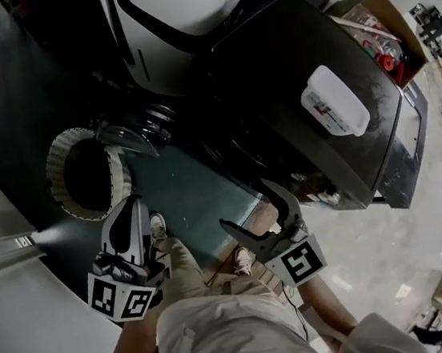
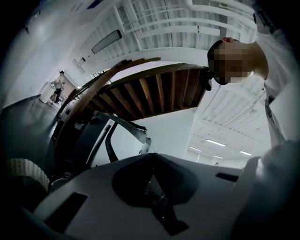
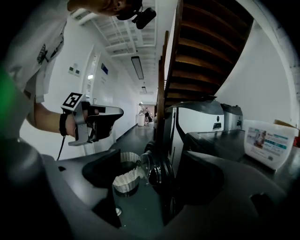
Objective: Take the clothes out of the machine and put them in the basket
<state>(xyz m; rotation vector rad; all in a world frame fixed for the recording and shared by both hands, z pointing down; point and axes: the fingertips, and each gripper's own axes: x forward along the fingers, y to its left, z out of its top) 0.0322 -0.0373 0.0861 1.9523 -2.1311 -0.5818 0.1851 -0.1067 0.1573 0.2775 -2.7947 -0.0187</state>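
The right gripper (image 1: 245, 203) is released, its jaws apart and empty. Through the gap the basket (image 3: 124, 180) stands ahead and low, just left of the open door (image 3: 157, 171) of the machine (image 1: 307, 152). The left gripper (image 1: 128, 204) is clenched on nothing, with the basket near it, low and to its left.
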